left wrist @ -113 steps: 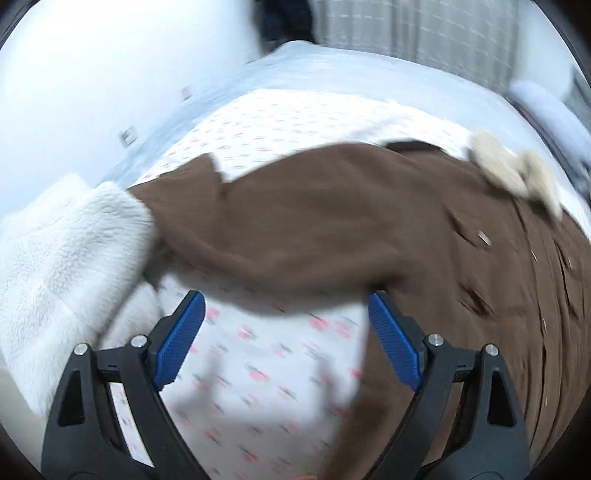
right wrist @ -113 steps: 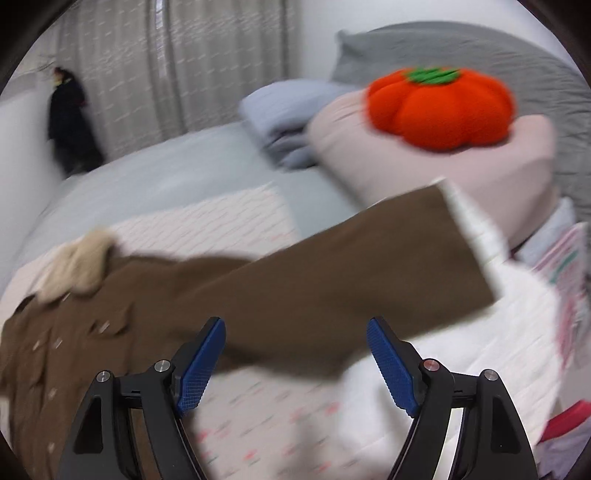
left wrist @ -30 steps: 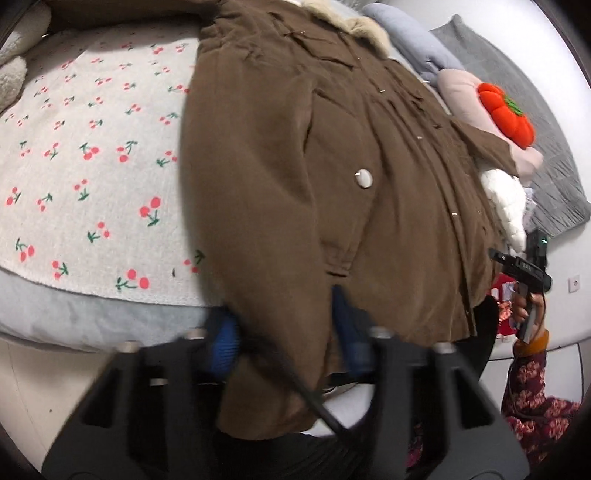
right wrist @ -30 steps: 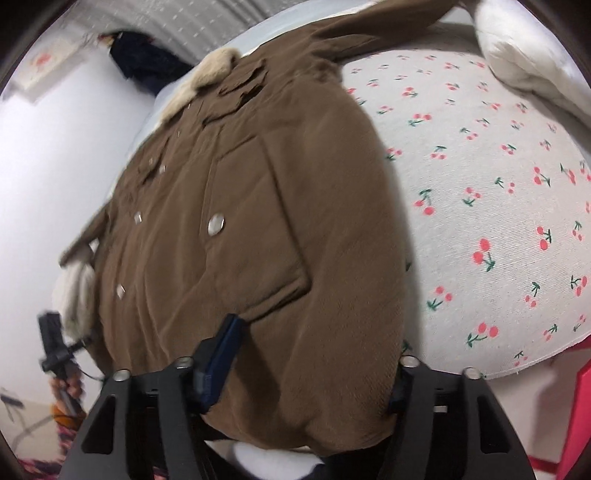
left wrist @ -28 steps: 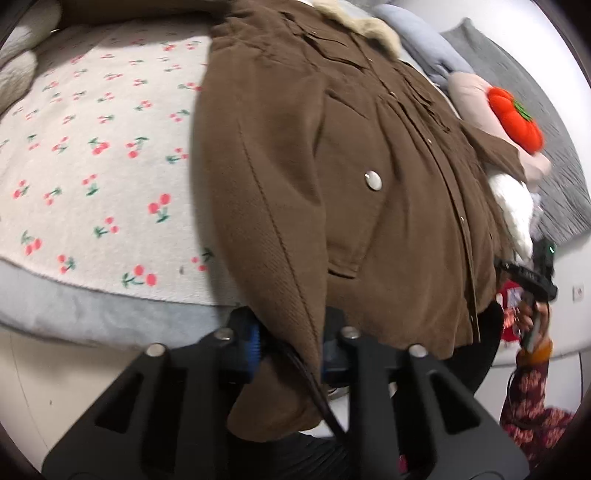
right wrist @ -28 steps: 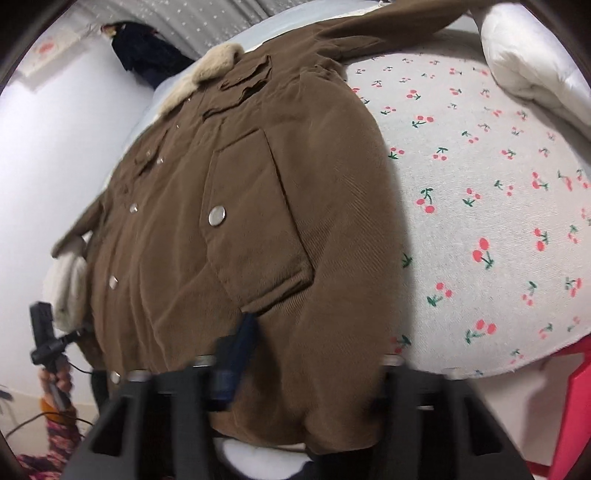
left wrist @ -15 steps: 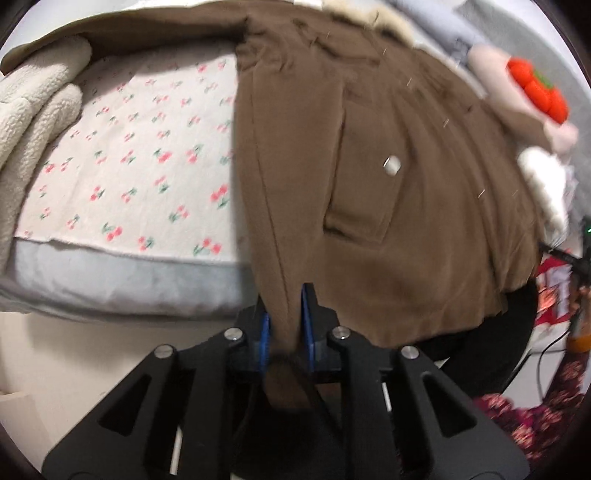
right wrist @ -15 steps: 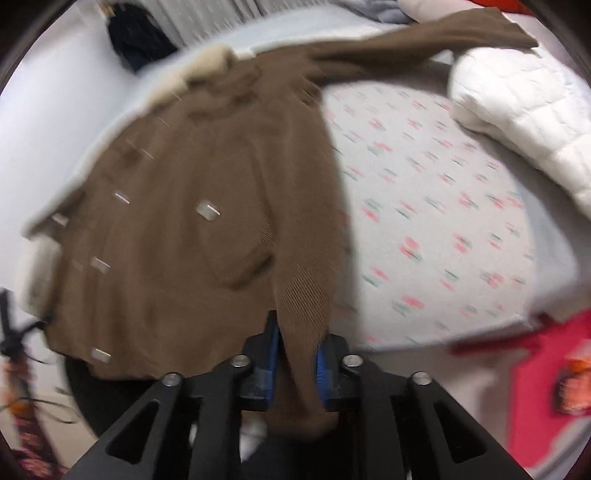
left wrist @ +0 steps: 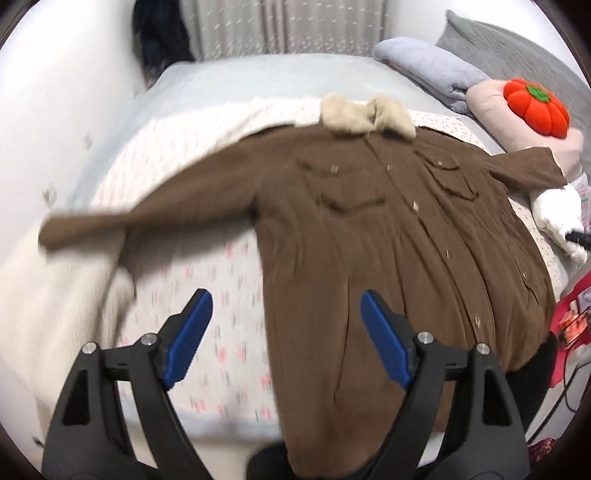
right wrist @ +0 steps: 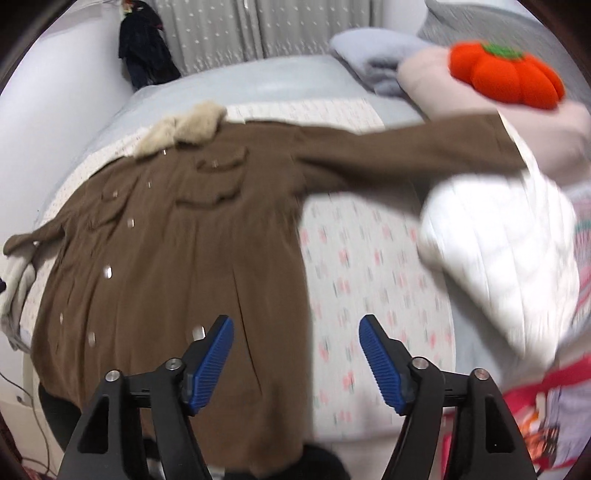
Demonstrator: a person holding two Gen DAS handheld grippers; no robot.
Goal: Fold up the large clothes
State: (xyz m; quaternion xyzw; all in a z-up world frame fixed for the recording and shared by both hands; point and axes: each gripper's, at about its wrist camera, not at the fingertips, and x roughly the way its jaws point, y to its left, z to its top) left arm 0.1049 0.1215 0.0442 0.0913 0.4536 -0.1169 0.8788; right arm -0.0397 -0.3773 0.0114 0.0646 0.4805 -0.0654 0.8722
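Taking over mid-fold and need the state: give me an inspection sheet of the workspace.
Surface: bed with cherry-print blanket.
Job's things: brown coat spread front up, sleeves out, fur collar far, hem over near edge.
Clutter: cream fleece, white quilted jacket, pumpkin cushion on pink pillow, folded grey blanket.
Grippers: left gripper and right gripper open, jaws just opened, nothing between them.
Cables: black cable right of the bed.
Surroundings: curtain, dark garment hanging.
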